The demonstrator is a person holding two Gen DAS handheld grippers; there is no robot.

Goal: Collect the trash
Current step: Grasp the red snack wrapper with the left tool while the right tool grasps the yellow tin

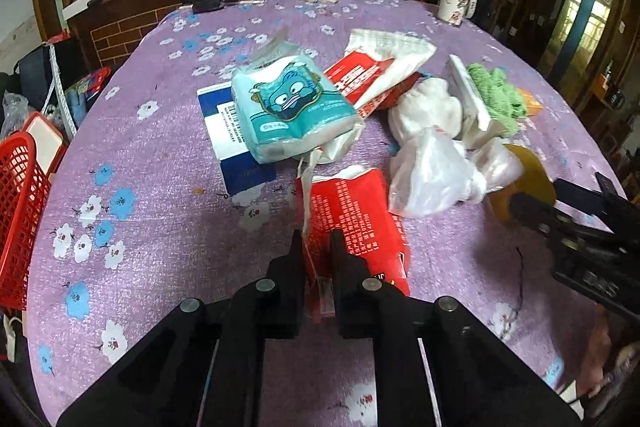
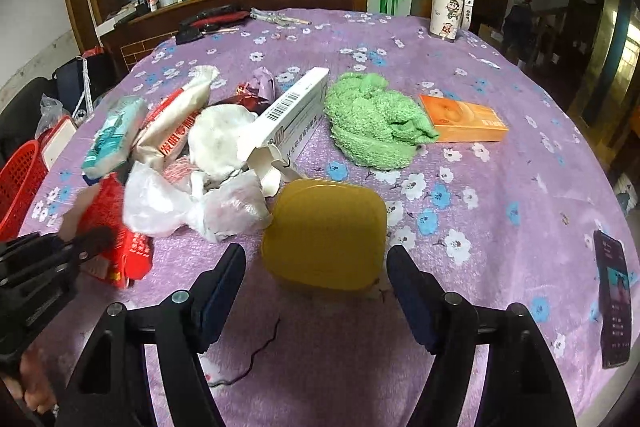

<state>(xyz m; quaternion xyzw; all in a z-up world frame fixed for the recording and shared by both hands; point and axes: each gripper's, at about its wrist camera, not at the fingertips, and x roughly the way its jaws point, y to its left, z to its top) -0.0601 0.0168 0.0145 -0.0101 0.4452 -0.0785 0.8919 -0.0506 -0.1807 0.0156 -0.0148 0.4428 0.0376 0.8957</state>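
My left gripper [image 1: 316,247] is shut on a red wrapper [image 1: 356,223] at the near edge of a trash pile on the purple flowered table; it also shows in the right wrist view [image 2: 120,251]. Behind it lie a teal tissue pack [image 1: 292,107], a second red and white wrapper [image 1: 376,71], crumpled white plastic bags [image 1: 432,179] and an open white carton [image 2: 288,119]. My right gripper [image 2: 316,259] is open, its fingers on either side of a yellow lidded container [image 2: 324,231] without touching it.
A red basket [image 1: 20,211] stands at the table's left edge. A green cloth [image 2: 372,119] and an orange box [image 2: 464,119] lie to the right of the pile. A white tumbler [image 2: 448,3] stands at the far right. A phone [image 2: 612,299] lies at the near right edge.
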